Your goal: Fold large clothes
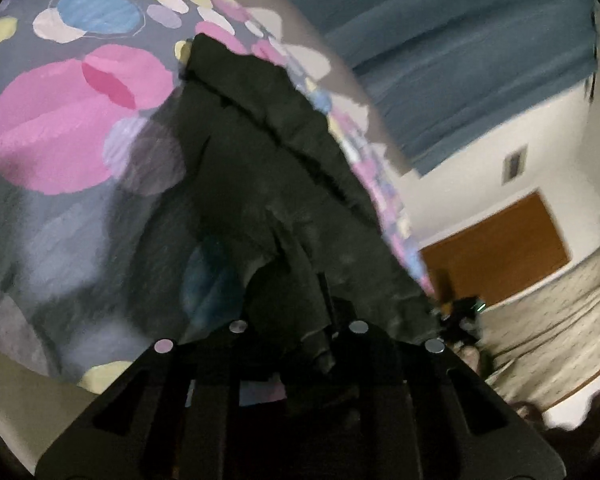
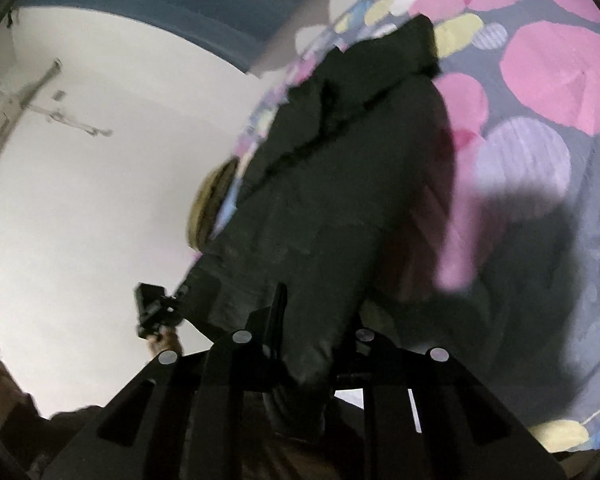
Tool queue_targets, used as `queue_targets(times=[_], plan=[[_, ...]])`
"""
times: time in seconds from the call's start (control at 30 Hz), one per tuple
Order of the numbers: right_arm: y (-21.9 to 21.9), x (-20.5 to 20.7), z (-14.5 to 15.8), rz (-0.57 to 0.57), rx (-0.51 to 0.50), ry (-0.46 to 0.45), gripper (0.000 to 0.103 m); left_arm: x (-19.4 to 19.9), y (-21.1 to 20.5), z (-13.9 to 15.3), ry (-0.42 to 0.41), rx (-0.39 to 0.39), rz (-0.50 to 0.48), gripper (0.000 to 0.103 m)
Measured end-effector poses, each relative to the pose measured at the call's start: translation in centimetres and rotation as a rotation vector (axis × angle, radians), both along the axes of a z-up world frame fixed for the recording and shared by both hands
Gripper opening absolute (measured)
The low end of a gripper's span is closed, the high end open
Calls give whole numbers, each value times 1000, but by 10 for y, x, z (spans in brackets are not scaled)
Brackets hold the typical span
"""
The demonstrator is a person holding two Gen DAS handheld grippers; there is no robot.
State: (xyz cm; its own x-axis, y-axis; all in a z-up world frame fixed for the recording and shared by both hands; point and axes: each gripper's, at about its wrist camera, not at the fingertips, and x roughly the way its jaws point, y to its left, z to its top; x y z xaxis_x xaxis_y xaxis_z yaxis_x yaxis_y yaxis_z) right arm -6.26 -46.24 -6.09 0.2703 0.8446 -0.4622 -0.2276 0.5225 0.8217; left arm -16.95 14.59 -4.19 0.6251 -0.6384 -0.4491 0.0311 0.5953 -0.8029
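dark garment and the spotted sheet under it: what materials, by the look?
Dark garment: looks like soft matte woven cloth, maybe cotton; it hangs in limp folds with crumpled edges and no sheen. Spotted sheet: thin printed fabric, probably cotton or a blend; flat matte dots with faint streaks and shallow wrinkles. Blur leaves the weave unclear.

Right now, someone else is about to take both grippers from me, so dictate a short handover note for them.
Left gripper: shut on one edge of the dark garment.
Right gripper: shut on the garment's other near edge; the left wrist view shows it off to the right.
Garment: near end held up between the two grippers, the rest trailing away across the bedspread with coloured circles.
Done: both near corners gripped.
Left: no finished fold shows; probably carry the held edge over toward the far end, lay it flat, then fold again.
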Motion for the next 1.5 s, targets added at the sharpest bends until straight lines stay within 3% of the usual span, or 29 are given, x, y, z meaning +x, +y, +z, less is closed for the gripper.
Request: queue_targets(times=[0.2, 0.33, 0.53, 0.7, 0.83, 1.03, 1.23, 1.37, 1.43, 1.5], plan=[[-9, 45, 13, -62, 95, -5, 17, 44, 32, 16, 2, -105, 92, 14], [-8, 93, 5, -104, 140, 26, 17, 92, 37, 11, 21, -111, 118, 14], [-1, 158, -41, -158, 159, 152, 16, 161, 44, -25, 111, -108, 153, 14], [-5, 183, -83, -212, 167, 253, 14, 190, 52, -65, 195, -112, 180, 14], [-5, 184, -93, -214, 174, 262, 13, 194, 52, -72, 195, -102, 170, 14], [-8, 185, -95, -202, 195, 263, 13, 197, 49, -53, 139, -41, 117, 15], [-13, 181, -85, -180, 218, 241, 23, 181, 60, -25, 43, -118, 74, 32], [-20, 179, -77, -183, 232, 226, 40, 170, 75, -9, -25, -145, 84, 48], [-26, 179, -80, -196, 263, 246, 41, 169, 86, -10, -26, -198, 110, 49], [-29, 178, -82, -202, 276, 255, 42, 165, 95, -9, -46, -198, 156, 51]])
